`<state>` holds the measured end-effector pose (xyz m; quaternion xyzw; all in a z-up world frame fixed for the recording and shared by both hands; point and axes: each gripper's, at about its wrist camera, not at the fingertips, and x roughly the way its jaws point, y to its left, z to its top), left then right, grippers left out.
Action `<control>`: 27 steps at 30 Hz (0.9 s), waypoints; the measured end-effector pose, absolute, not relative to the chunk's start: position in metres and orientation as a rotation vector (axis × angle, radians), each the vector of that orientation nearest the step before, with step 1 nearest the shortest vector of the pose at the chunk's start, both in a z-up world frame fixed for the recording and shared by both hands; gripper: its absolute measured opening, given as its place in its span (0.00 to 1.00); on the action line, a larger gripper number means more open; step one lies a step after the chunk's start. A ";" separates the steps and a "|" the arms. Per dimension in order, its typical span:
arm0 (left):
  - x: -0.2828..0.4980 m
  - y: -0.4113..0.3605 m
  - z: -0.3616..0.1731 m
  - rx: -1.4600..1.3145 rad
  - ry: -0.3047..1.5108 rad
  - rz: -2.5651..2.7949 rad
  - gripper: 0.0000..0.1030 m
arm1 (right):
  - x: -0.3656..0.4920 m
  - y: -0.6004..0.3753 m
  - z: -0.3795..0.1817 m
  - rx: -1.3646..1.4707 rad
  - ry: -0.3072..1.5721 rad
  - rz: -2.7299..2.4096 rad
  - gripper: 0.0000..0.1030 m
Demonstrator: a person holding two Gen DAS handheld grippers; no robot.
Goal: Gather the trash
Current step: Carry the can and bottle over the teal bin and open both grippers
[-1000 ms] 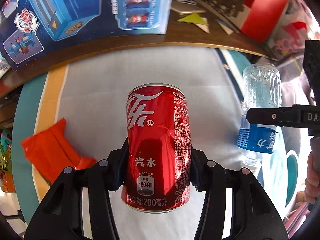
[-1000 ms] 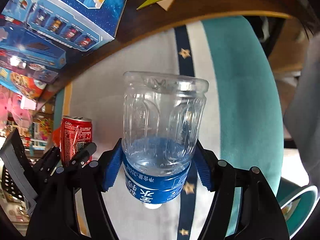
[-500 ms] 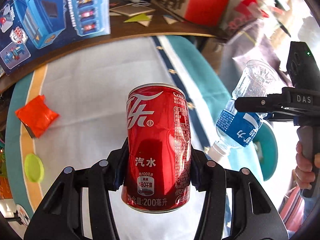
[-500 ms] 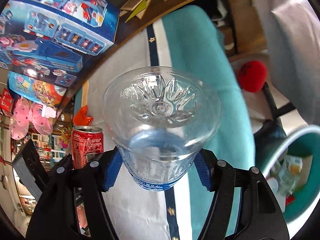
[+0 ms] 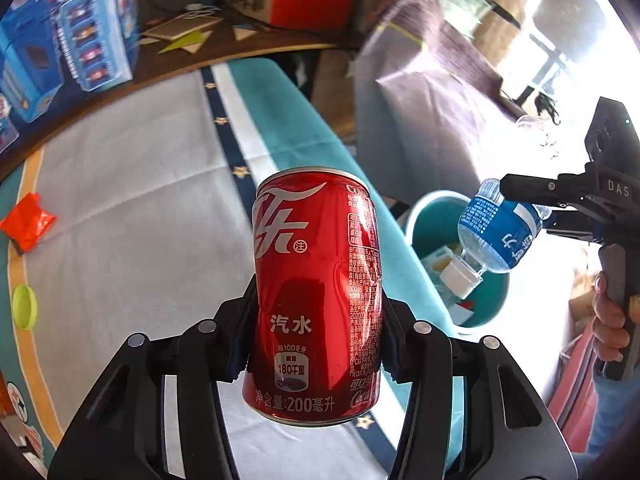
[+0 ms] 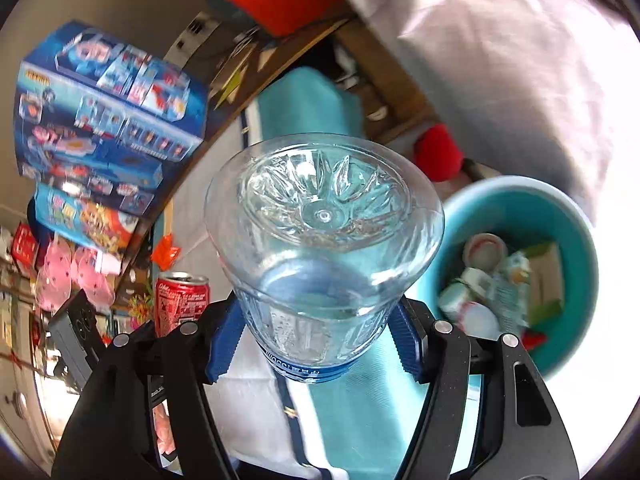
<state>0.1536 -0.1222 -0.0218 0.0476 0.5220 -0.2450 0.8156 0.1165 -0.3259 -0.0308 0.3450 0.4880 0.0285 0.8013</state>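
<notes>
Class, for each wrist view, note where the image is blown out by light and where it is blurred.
Left wrist view: window glare washes out the upper right behind the water bottle; the can stays sharp. Right wrist view: the teal bin rim fades into white and the toy boxes smear.

I count one red can (image 5: 316, 300) in my left jaws and one clear bottle (image 6: 324, 240) in my right. One teal bin (image 6: 576, 240) stands beside the worktop (image 5: 132, 200). On the cloth lie one orange wrapper (image 5: 26, 222) and one green lid (image 5: 24, 306).
</notes>
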 end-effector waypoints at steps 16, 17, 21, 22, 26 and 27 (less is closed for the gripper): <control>0.127 -0.217 -0.038 0.200 1.156 -0.672 0.50 | 0.041 -0.409 -0.096 0.838 1.101 -0.113 0.61; 0.126 -0.221 -0.040 0.205 1.160 -0.676 0.50 | 0.042 -0.409 -0.101 0.839 1.117 -0.109 0.61; 0.126 -0.235 -0.047 0.221 1.182 -0.686 0.50 | 0.051 -0.403 -0.120 0.844 1.177 -0.083 0.61; 0.126 -0.238 -0.049 0.224 1.187 -0.688 0.50 | 0.053 -0.401 -0.123 0.848 1.190 -0.072 0.62; 0.126 -0.249 -0.055 0.239 1.202 -0.692 0.50 | 0.060 -0.401 -0.133 0.896 1.206 -0.038 0.71; 0.126 -0.251 -0.057 0.243 1.205 -0.693 0.50 | 0.060 -0.402 -0.133 0.893 1.202 -0.041 0.71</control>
